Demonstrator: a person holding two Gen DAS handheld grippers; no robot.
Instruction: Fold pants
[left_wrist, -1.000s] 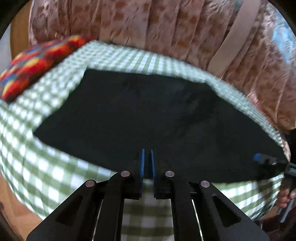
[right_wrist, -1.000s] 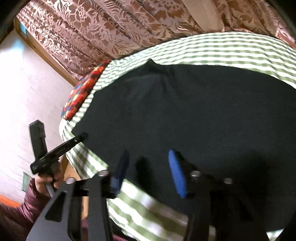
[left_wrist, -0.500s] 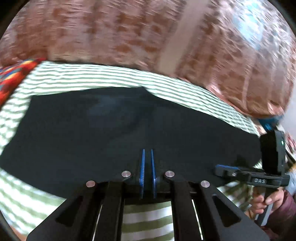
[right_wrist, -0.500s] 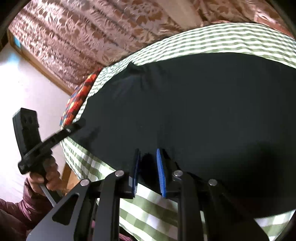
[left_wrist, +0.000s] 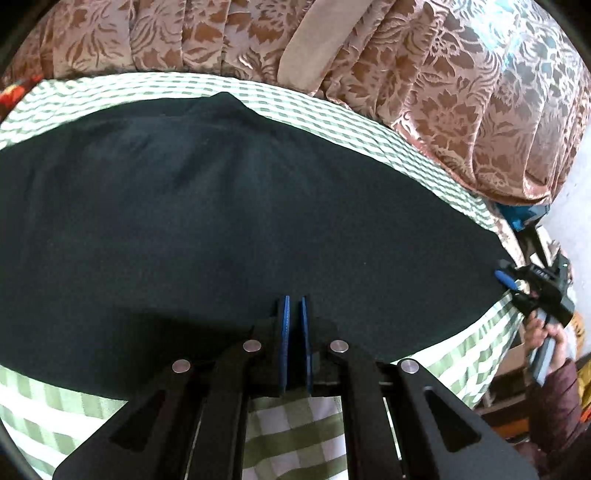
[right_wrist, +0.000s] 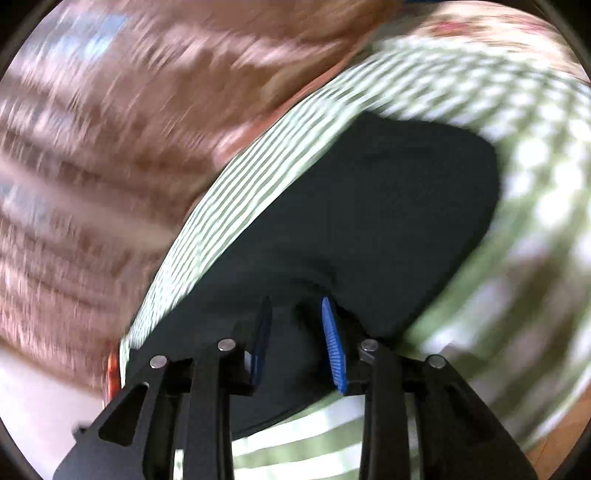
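Dark black pants (left_wrist: 229, 221) lie flat across the green-and-white checked tablecloth (left_wrist: 295, 428). My left gripper (left_wrist: 293, 306) is shut, with its blue pads nearly touching, over the near edge of the pants; I cannot tell whether cloth is pinched between them. My right gripper (right_wrist: 295, 310) is open, its blue fingers (right_wrist: 330, 332) spread over one end of the pants (right_wrist: 369, 229). The right wrist view is heavily blurred. The right gripper also shows in the left wrist view (left_wrist: 508, 278) at the right end of the pants.
Brown floral curtains (left_wrist: 424, 74) hang behind the table. The table edge drops away at the right, where a hand in a maroon sleeve (left_wrist: 546, 339) holds the other gripper. A blue object (left_wrist: 521, 216) sits by the far right corner.
The right gripper has opened again and swung round to the end of the pants. The left gripper stays shut and its view has shifted over the near edge.
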